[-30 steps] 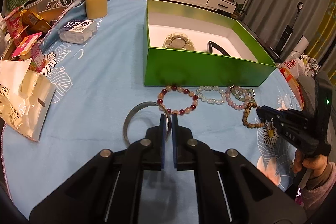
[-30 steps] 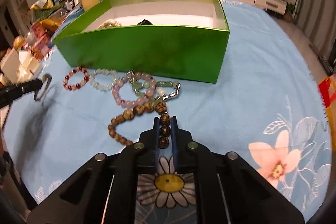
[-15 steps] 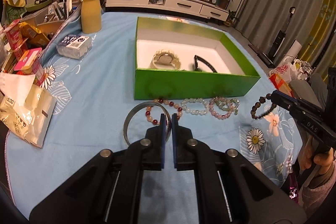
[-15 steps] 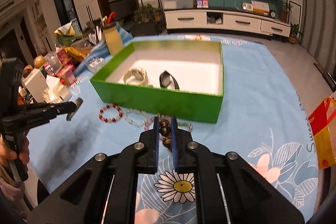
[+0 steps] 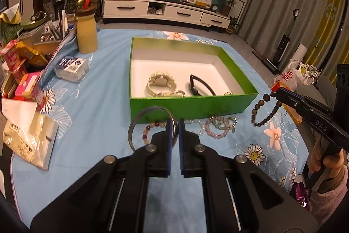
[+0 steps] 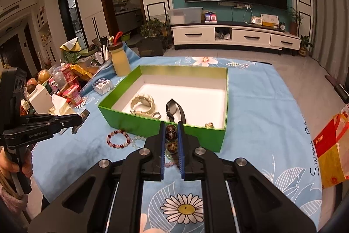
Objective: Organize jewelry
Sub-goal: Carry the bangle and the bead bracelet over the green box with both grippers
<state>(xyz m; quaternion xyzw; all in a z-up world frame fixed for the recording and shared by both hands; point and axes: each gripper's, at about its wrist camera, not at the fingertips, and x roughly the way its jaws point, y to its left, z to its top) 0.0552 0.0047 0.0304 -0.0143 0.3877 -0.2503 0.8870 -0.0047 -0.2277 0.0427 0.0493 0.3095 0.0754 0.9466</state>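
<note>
Two hand-held grippers clamped — left point(image 5: 173, 130): bangle point(image 5: 139, 123) tilted | right point(image 6: 171, 139): bead bracelet point(image 5: 265, 110) hanging

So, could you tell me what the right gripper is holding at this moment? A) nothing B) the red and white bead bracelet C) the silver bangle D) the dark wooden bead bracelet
D: the right gripper has its jaws shut on the dark wooden bead bracelet, which dangles clear of the table beside the green box.
</note>
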